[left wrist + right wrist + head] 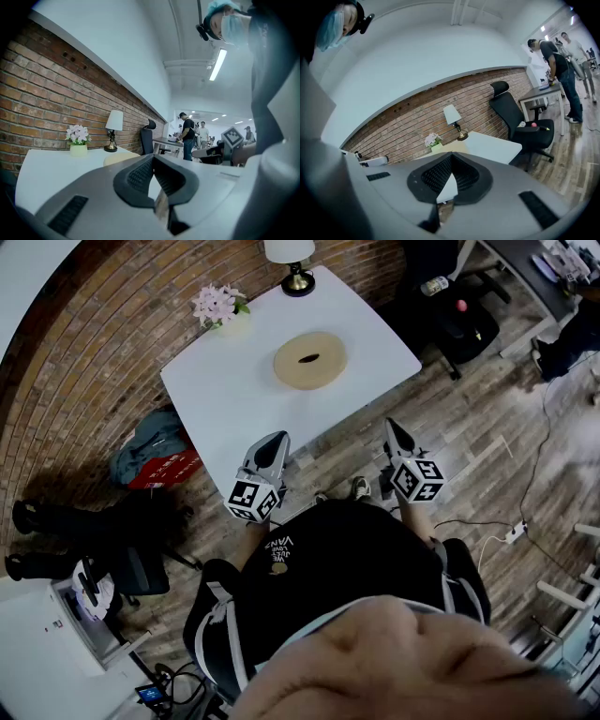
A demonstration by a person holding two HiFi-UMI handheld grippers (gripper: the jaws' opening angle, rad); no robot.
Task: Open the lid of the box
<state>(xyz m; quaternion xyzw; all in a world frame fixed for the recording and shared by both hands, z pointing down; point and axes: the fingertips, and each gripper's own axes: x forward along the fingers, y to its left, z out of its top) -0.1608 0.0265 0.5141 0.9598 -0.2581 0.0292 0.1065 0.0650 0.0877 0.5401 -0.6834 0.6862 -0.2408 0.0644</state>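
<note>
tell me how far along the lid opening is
Nothing looks done: the round box sits closed on the white table. In hand: the left gripper and right gripper are shut, empty, held short of the box. Left: reach it, grip the lid and lift it off.

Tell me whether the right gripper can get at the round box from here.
Probably yes. Only bare table lies between the right gripper and the round box; the flowers and lamp stand beyond it. The gripper's shut jaws would need opening.
</note>
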